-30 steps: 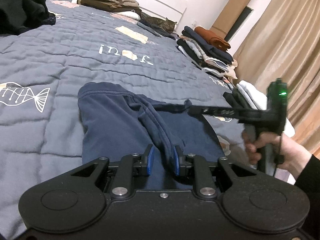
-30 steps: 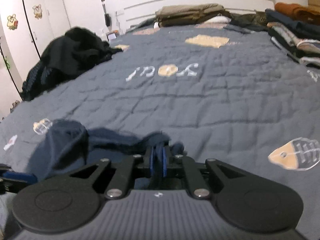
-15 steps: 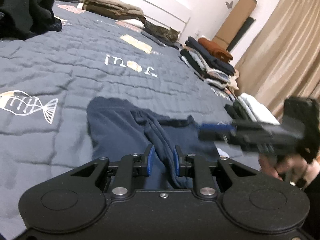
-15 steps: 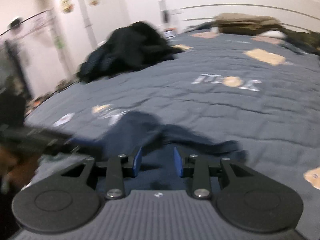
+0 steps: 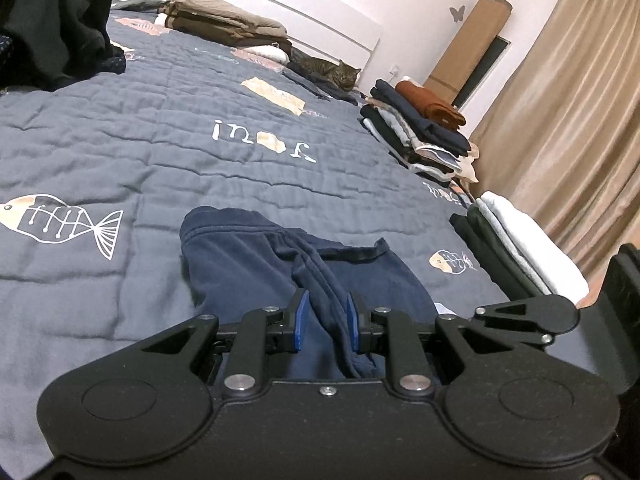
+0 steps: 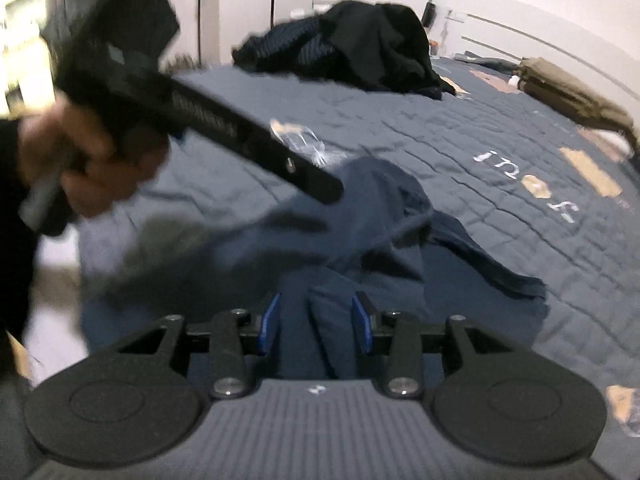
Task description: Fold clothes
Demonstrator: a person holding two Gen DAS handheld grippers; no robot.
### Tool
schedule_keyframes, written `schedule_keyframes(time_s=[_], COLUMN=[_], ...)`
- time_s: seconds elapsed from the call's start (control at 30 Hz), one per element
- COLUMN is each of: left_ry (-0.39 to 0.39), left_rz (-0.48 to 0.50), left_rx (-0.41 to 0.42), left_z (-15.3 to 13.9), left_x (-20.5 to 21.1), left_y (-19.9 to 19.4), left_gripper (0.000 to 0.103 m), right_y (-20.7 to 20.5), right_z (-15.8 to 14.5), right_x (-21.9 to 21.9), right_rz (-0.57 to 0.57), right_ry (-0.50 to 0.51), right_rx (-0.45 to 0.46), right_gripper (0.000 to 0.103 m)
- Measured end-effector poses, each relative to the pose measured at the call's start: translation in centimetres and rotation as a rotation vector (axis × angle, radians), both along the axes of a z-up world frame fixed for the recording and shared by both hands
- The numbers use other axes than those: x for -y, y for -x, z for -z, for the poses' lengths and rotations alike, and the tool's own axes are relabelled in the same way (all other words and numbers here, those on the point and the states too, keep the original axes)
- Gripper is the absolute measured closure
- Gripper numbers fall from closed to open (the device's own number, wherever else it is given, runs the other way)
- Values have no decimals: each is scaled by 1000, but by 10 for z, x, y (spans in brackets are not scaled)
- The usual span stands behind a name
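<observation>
A navy garment (image 5: 256, 256) lies partly folded on the grey-blue quilt (image 5: 120, 132). My left gripper (image 5: 325, 322) is shut on a raised ridge of that cloth, which runs up between the blue pads (image 5: 298, 320). In the right wrist view the left gripper (image 6: 320, 188), held by a hand (image 6: 92, 164), lifts the navy garment (image 6: 384, 208) at its tip. My right gripper (image 6: 316, 324) hovers over the near part of the garment. Its jaws are opening, and a fold of cloth shows between the pads (image 6: 362, 324) without being pressed. Part of the right gripper's body (image 5: 528, 316) shows at the right in the left wrist view.
Folded stacks (image 5: 420, 132) and a white and dark pile (image 5: 520, 248) line the bed's right edge. A tan folded pile (image 5: 224, 24) and a cat (image 5: 332, 76) lie by the headboard. A dark heap of clothes (image 6: 360, 48) sits at the far left corner. Curtains (image 5: 560, 120) hang at the right.
My right gripper let go of the garment's edge, opened, rolled and swung back toward the near side beside the left one. The left gripper kept its hold and barely moved.
</observation>
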State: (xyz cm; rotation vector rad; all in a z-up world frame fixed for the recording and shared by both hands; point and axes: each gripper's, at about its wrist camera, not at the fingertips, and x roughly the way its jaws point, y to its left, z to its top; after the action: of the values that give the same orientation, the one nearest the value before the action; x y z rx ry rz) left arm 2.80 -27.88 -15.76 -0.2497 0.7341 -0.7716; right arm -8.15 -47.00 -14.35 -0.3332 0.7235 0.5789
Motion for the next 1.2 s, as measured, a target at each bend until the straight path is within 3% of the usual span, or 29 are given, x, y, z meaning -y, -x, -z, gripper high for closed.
schedule_keyframes(time_s=[0.17,0.23,0.27,0.5,0.67,0.8,0.87,0.97,1.03,1.2], left_ry=[-5,-7,-6,-5,-5,-8,-6,-6,-11,-68], left_rz=[0,-2,-3,-2,-1,-1,-3,-7,-8,-6], left_rx=[0,-1,0,-1,0,-3,-3,-2,0,52], left_z=[1,1,0,1,1,1,1,1,1,-1], left_x=[0,0,0,0,0,0,-1,-1,-1,4], left_y=[0,0,0,-1,0,0,-1,-1,-2,-1], left_gripper=[82,82,82,82,82,82,82,82,82,81], right_y=[-3,-5,-7,-20,-34,-46,-46,-41,-38,-56], right_z=[9,9,7,-13,-2,19,16,2,-9,-2], right_x=[2,8,11,63,114,131,135,139,139,127], right_rz=[17,41,57,313,511,553,546,536,522,499], right_ry=[61,43,37,-141,-315,-356,-373,-420,-445,-417], right_rx=[35,33,35,93,34,-81,-92,-48,0,-8], right_gripper=[68,89,91,96,96,91,90,77,63,58])
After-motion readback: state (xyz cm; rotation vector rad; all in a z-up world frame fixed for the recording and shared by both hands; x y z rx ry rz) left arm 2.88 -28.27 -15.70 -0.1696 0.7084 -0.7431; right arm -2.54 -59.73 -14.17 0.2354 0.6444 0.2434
